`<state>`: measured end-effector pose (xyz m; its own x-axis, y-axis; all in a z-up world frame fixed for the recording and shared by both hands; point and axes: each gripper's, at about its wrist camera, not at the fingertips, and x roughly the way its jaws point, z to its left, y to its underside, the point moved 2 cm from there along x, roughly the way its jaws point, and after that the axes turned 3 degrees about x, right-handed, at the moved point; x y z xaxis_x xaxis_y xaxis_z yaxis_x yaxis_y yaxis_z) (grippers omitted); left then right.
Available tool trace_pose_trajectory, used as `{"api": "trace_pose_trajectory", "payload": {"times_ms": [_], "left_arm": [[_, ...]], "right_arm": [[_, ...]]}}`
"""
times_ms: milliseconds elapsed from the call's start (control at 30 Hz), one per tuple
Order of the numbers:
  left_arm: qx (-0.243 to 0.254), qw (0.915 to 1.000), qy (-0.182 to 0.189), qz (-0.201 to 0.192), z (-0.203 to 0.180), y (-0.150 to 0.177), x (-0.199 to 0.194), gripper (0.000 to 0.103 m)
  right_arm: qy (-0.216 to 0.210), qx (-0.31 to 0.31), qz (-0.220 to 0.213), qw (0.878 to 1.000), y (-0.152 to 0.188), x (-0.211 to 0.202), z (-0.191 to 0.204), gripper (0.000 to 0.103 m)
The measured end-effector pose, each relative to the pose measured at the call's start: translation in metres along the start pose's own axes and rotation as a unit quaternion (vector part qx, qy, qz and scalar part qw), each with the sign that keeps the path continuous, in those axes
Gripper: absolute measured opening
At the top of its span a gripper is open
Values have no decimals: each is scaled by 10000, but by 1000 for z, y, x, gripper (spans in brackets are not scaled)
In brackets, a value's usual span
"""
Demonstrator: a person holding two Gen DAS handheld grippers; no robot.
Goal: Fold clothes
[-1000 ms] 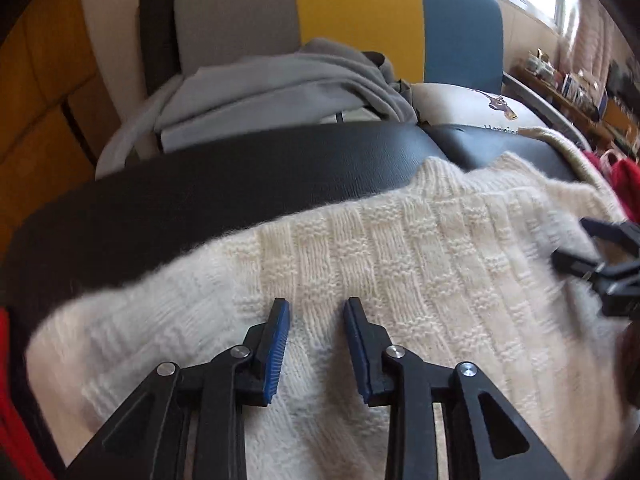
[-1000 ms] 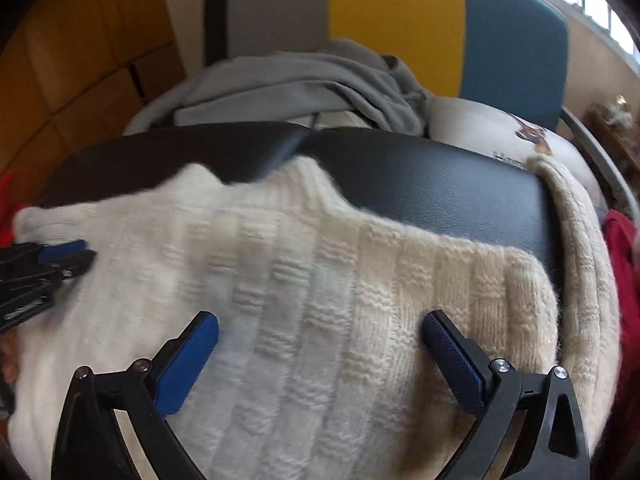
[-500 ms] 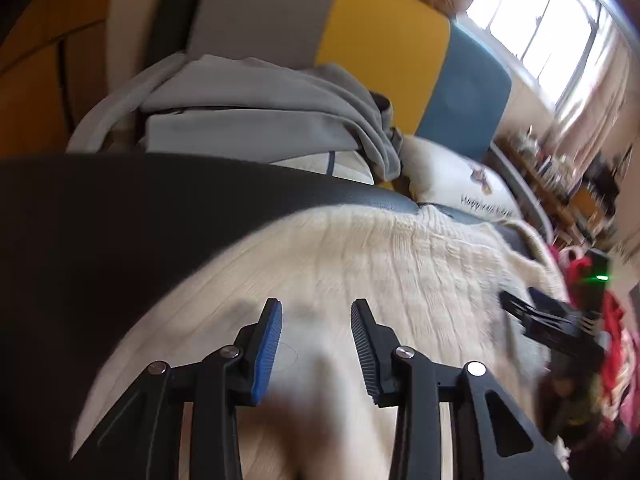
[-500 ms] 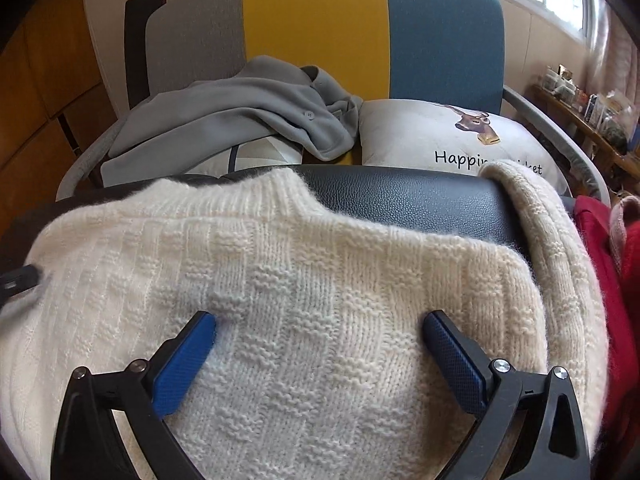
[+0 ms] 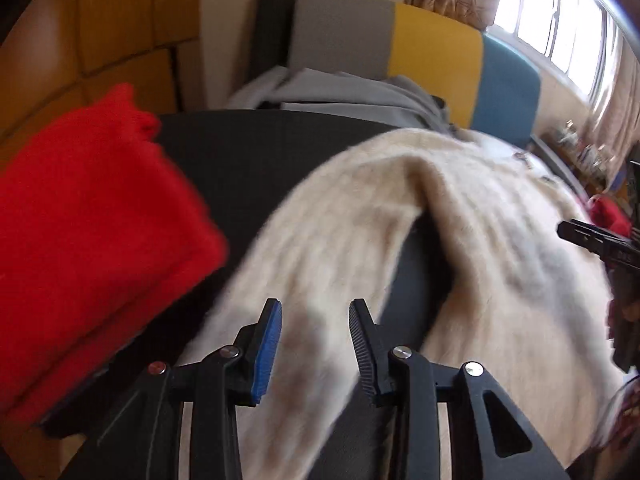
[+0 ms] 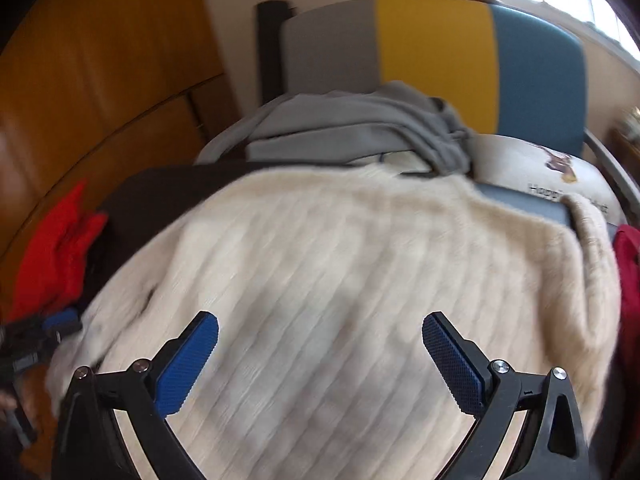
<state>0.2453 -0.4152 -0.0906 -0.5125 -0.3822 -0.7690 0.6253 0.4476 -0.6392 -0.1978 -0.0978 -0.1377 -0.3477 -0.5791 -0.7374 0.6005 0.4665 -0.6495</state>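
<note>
The cream knitted sweater (image 6: 340,280) lies spread over the black padded surface (image 5: 260,152), body mostly flat, while one sleeve (image 5: 320,248) runs loose toward the left gripper (image 5: 314,344) with a dark gap of the surface showing under its arch. That sleeve passes between the left gripper's blue pads, which stand a narrow way apart; whether they are pinching the knit or merely straddling it cannot be told through the blur. The right gripper (image 6: 320,360) hovers over the sweater's body with its jaws spread wide and nothing between them. As a judgement, the sweater is laid out but not yet a compact fold: the sleeves are not tucked across the body, and the far sleeve (image 6: 592,248) hangs over the right edge. A red garment (image 5: 92,220) sits beside it on the left, seemingly in a thick, squared bundle, and a grey garment (image 6: 352,128) lies heaped on the striped chair (image 6: 432,40) behind
</note>
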Motion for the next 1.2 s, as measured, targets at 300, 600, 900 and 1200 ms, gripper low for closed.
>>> {"api": "trace_pose_trajectory", "payload": {"times_ms": [300,600,900,1200], "left_arm": [[19,9977,-65,674,19,50,7,68],[-501,9982,164,276,-5,-12,-1,12],[-793,9799,-1534,-1000,29,-186,-28,6],[-912,9907,-718,-707,33,-188,-22,22]], "right_arm": [[-694,-268,214,9970,69,-26,39,103],[-1109,-38,111,9938,79,-36,38,103],[-1320,154,53,9911,79,-37,33,103],[-1417,264,8,9896,80,-40,32,103]]}}
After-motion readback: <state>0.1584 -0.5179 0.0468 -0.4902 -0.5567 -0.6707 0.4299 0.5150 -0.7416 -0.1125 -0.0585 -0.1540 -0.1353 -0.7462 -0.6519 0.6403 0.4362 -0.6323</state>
